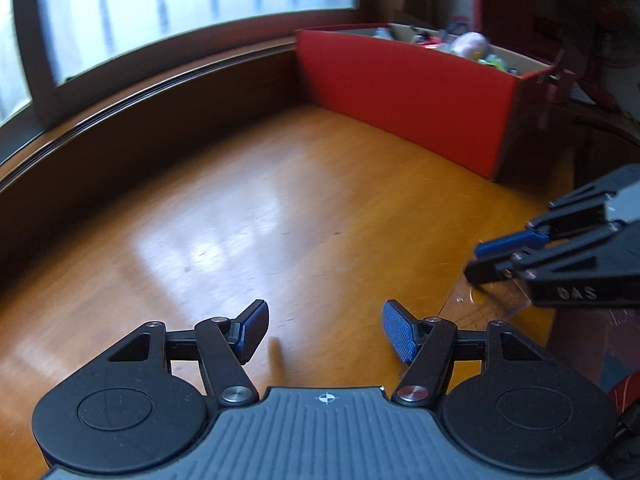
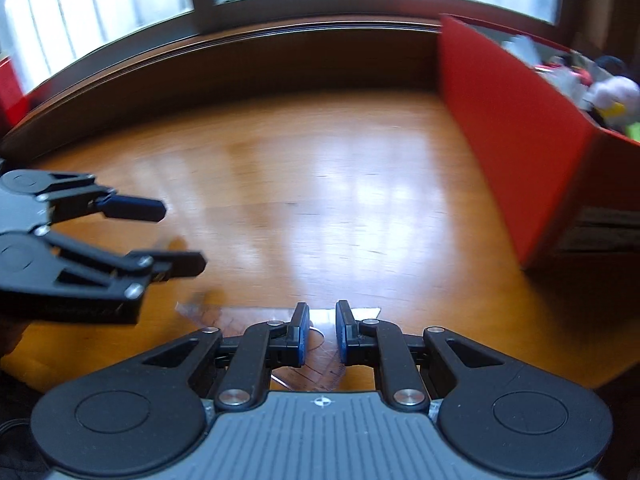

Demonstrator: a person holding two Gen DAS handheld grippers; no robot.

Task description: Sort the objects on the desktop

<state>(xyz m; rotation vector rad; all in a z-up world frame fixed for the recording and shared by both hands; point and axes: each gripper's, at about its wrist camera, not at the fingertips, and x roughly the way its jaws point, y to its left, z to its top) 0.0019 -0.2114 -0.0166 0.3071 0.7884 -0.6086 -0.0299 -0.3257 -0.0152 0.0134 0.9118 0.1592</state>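
A clear plastic set square (image 2: 320, 364) lies flat on the wooden desk (image 2: 320, 180), right under my right gripper (image 2: 322, 330). The right gripper's blue pads stand a narrow gap apart, with nothing clamped between them. In the left wrist view the same set square (image 1: 494, 305) shows beneath the right gripper (image 1: 486, 258) at the right edge. My left gripper (image 1: 325, 330) hangs wide open over bare desk (image 1: 280, 200), holding nothing. It also shows at the left of the right wrist view, left gripper (image 2: 172, 236) open. A red box (image 1: 400, 92) stands at the back right.
The red box (image 2: 512, 120) holds several small toys and bits (image 2: 608, 92). A dark wooden sill and window run along the desk's far edge. A fan (image 1: 600, 20) stands behind the box. The view is blurred by motion.
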